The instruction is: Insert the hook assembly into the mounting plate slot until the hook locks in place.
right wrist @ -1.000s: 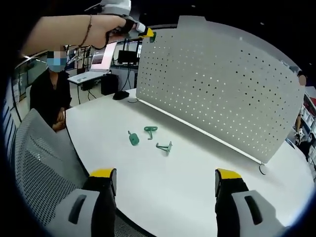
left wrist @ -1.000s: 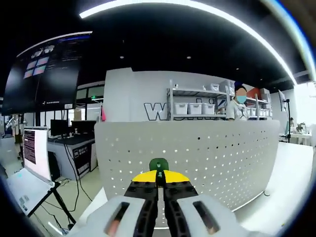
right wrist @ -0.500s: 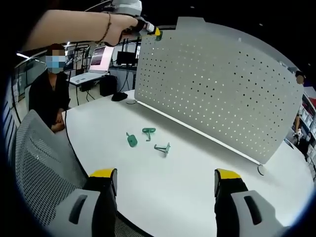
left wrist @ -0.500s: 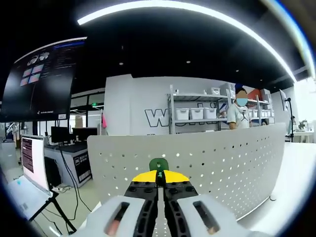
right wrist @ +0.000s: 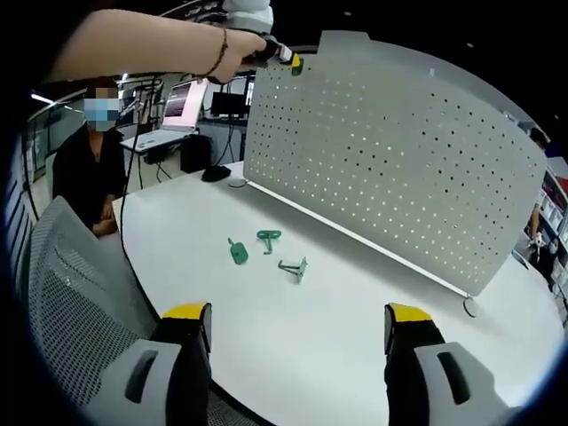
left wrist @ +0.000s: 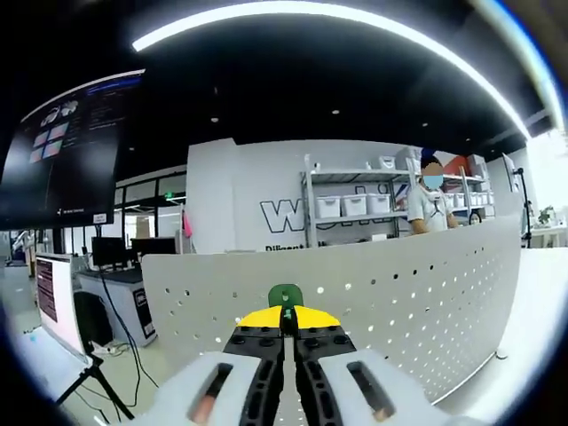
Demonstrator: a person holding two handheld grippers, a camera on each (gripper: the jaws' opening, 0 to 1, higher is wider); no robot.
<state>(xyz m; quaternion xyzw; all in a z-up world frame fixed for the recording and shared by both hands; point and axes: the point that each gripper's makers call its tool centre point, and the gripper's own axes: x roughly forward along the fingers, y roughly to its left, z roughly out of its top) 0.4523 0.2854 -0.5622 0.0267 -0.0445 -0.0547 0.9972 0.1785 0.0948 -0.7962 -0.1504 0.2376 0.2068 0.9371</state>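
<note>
In the left gripper view my left gripper (left wrist: 286, 321) is shut on a green hook (left wrist: 285, 295), whose tip pokes up between the yellow-tipped jaws. It is just in front of the upper edge of the white perforated mounting plate (left wrist: 399, 302). In the right gripper view that left gripper (right wrist: 286, 59) is held by a hand near the top left corner of the mounting plate (right wrist: 390, 151), the green hook (right wrist: 297, 64) close to the panel. My right gripper (right wrist: 297, 324) is open, low over the table. Three more green hooks (right wrist: 266, 248) lie on the white table (right wrist: 337, 319).
A seated person (right wrist: 89, 160) is at the far left, beside a grey mesh chair (right wrist: 62, 293). Behind the plate stand shelves with bins (left wrist: 351, 200), a standing person (left wrist: 430, 200), desks and monitors (left wrist: 49, 288). The plate's foot (right wrist: 470, 306) rests at the table's right.
My left gripper with the green hook has moved right along the plate's upper edge, closer to the panel. The right gripper has stayed open in place.
</note>
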